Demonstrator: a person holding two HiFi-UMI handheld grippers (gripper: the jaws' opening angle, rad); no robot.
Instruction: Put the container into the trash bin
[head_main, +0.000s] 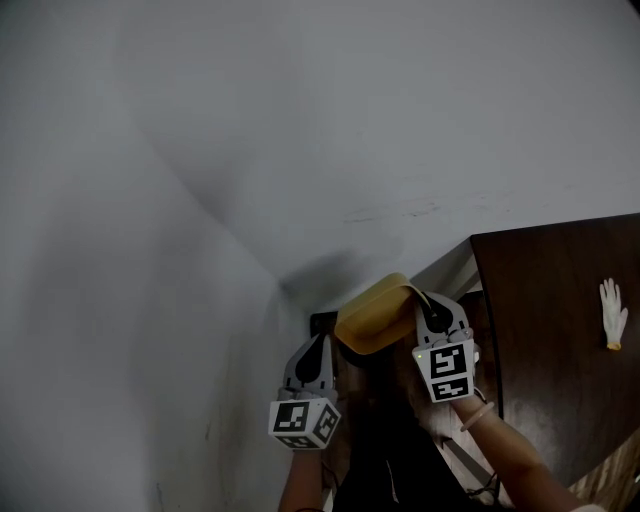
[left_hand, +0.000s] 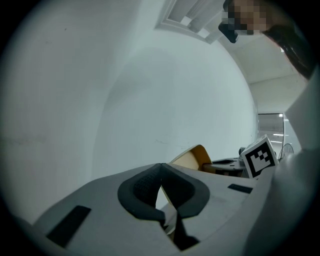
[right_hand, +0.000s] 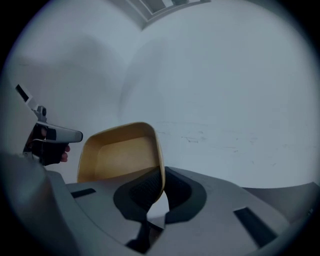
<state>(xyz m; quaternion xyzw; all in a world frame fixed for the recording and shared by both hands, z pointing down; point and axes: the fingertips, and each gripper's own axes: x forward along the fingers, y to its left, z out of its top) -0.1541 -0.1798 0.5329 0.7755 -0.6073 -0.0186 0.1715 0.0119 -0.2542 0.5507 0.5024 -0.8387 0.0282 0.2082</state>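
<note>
While right gripper (head_main: 427, 303) clamps rim of yellow container (head_main: 368, 318) before white wall (head_main: 300, 120), left gripper (head_main: 319, 342) closed, empty, alongside.

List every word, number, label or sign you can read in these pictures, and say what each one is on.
None: no words, numbers or brand names can be read in any view.
The only print is the square black-and-white code markers on the left cube and the right cube. These are patterns, not text.
The yellow container, the dark cabinet and the wall show no lettering.
</note>
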